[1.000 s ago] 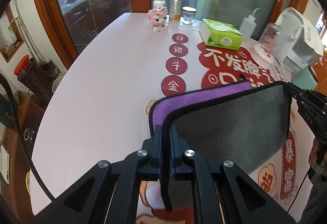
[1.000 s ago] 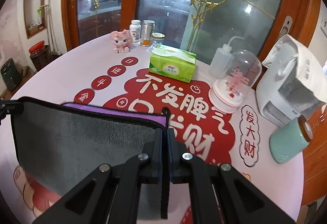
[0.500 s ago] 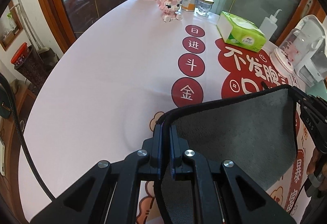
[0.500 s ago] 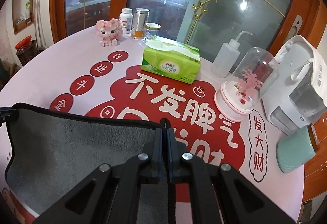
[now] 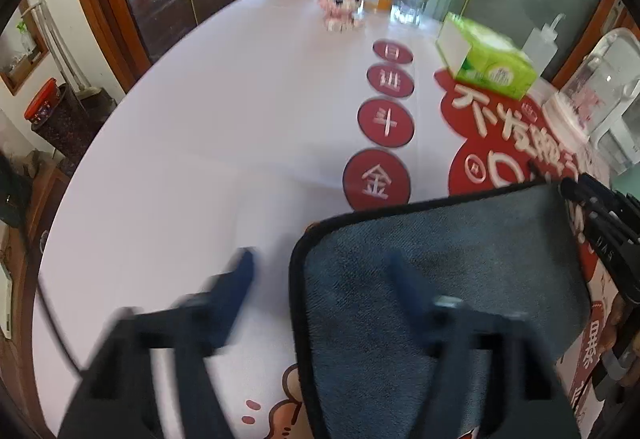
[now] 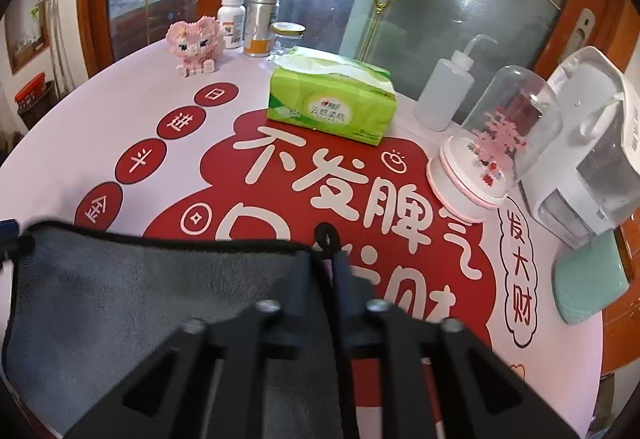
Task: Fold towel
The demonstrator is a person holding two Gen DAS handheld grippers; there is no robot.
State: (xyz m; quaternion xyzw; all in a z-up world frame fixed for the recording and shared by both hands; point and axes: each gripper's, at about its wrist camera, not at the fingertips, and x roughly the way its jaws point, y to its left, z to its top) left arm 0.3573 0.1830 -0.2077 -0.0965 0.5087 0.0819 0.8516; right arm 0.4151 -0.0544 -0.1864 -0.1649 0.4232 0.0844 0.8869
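1. The left claw (image 5: 320, 267) is wide open. Its two fingers are spread far apart and blurry, and one finger hangs over the towel (image 5: 440, 279).
2. The right claw (image 6: 330, 271) is pinched tight on the far right corner of the towel, by the small black loop (image 6: 326, 235).
3. The towel lies on the tabletop (image 5: 200, 159), near the front edge, partly on the big red picture.
4. What could go wrong: only one corner is held now. If the right claw pulls away before it lets go, I think it would drag that corner and spoil the fold.
5. The open left claw is close above the cloth. If it dips, a finger could catch the edge and flip it back.
6. The towel looks soft and fuzzy. It is gray with a thin black border, and it lies mostly flat with rounded corners.
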